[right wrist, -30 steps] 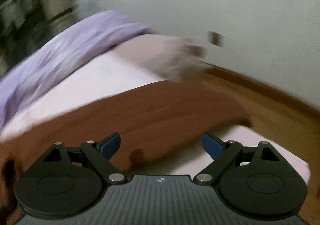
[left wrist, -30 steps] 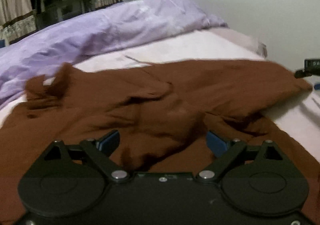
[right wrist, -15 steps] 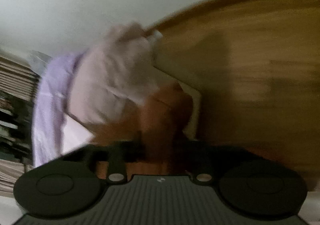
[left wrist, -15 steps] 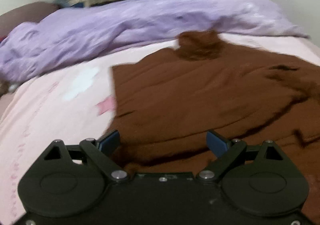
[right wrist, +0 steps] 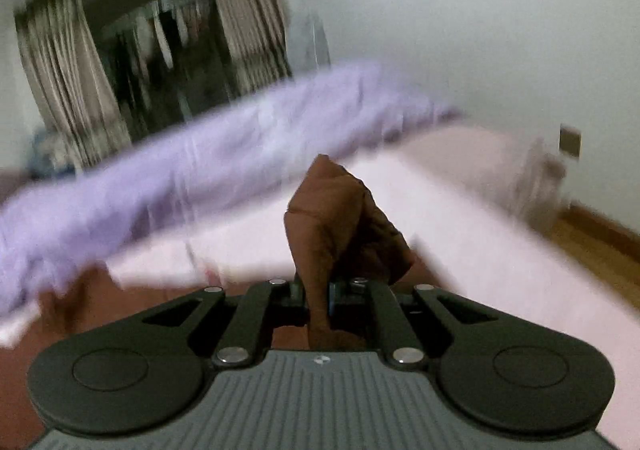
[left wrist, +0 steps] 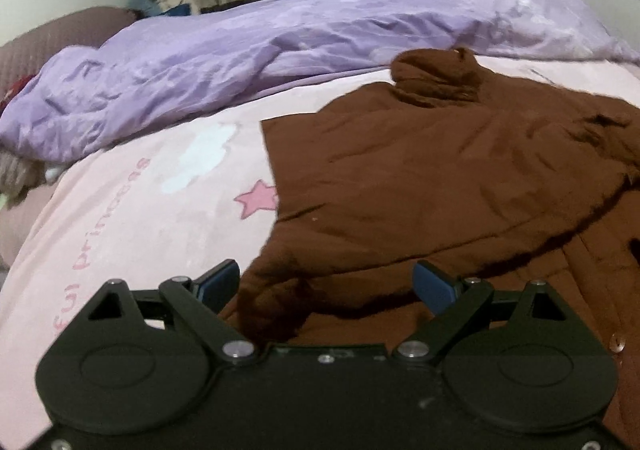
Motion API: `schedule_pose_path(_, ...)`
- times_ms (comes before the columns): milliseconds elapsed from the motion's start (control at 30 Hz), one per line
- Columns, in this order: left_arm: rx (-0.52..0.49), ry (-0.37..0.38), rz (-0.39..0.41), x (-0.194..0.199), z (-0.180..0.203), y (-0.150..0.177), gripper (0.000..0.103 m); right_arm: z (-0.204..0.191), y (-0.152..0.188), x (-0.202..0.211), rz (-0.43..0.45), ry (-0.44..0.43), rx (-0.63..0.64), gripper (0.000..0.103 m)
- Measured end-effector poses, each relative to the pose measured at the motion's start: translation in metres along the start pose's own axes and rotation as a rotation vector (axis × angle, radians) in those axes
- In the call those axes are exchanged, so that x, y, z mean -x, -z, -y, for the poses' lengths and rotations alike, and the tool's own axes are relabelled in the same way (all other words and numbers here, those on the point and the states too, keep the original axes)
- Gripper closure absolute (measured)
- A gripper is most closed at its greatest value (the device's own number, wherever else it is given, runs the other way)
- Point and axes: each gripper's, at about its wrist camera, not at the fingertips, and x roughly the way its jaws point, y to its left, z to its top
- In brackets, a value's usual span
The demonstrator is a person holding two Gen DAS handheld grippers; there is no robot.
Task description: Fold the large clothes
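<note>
Left wrist view: the left gripper [left wrist: 326,284] hangs with its blue-padded jaws wide apart over a brown garment [left wrist: 460,177] spread ahead and to its right on a pink sheet [left wrist: 132,209]. The cloth is rumpled, one layer folded over another, with a bunched lump at its far end and a raised fold between the fingers. A lilac duvet [left wrist: 280,45] lies beyond.

Right wrist view, blurred: the right gripper [right wrist: 318,300] is clamped on a bunch of the garment [right wrist: 340,221], which stands up in a creased peak just ahead of the jaws. The sheet [right wrist: 460,234] and duvet [right wrist: 200,165] lie beyond.
</note>
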Motion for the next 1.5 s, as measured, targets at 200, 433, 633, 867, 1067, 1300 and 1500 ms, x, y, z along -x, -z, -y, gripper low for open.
schedule_pose_path(200,0.014,-0.026,-0.037,-0.009,-0.008,0.0,0.007,-0.048,0.004,0.037,0.075,0.002,0.124,0.095)
schedule_pose_path(433,0.073,-0.037,-0.068,-0.015,-0.032,0.006,0.007,-0.167,0.008,0.081,0.235,-0.121,0.213,0.095)
schedule_pose_path(633,0.073,-0.038,-0.046,-0.013,-0.037,0.001,0.007,-0.281,0.041,0.084,0.227,-0.301,0.298,0.095)
schedule_pose_path(867,0.085,-0.044,-0.097,-0.034,-0.04,0.01,0.006,-0.355,0.114,0.059,0.029,-0.383,0.342,0.095)
schedule_pose_path(1067,0.138,0.001,-0.108,-0.042,-0.049,0.02,0.005,-0.345,0.142,0.035,-0.185,-0.402,0.249,0.094)
schedule_pose_path(1300,0.148,0.007,-0.108,-0.038,-0.051,0.019,0.005,-0.347,0.15,0.069,-0.161,-0.442,0.274,0.059)
schedule_pose_path(1500,0.146,0.007,-0.106,-0.025,-0.052,0.025,0.007,-0.327,0.14,0.091,-0.186,-0.531,0.195,0.051)
